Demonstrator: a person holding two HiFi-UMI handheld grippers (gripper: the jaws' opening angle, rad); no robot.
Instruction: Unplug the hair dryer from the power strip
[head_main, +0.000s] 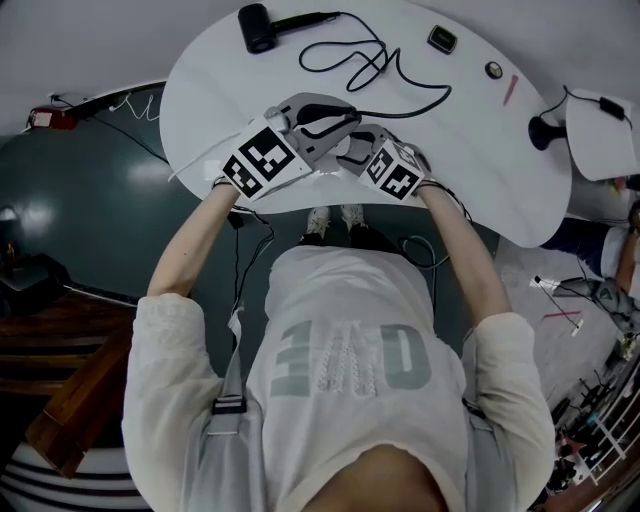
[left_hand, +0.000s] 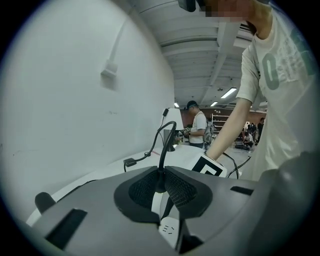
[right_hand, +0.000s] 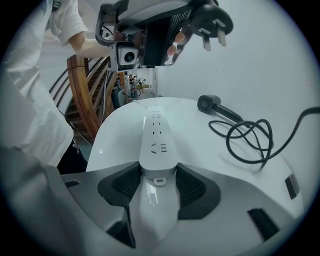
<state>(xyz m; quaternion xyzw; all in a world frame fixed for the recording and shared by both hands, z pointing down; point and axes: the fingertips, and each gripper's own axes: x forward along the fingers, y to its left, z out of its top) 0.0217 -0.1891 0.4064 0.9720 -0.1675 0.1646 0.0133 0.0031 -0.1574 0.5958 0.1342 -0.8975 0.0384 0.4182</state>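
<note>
I'm clamping the hair dryer cord between my left gripper's jaws, power strip showing just underneath, white desk stretching beyond.

A curved white table stands on a dark teal floor — curved wooden rails rise beside it, and strip lights glow on the ribbed ceiling.

power strip: on worktop, near its front edge, one end between the jaws of right claw | plug: above power strip, apart from it, in left claw | left claw: just left of right claw | hair dryer: on worktop, far left | cord: looped on worktop between hair dryer and claws
</note>
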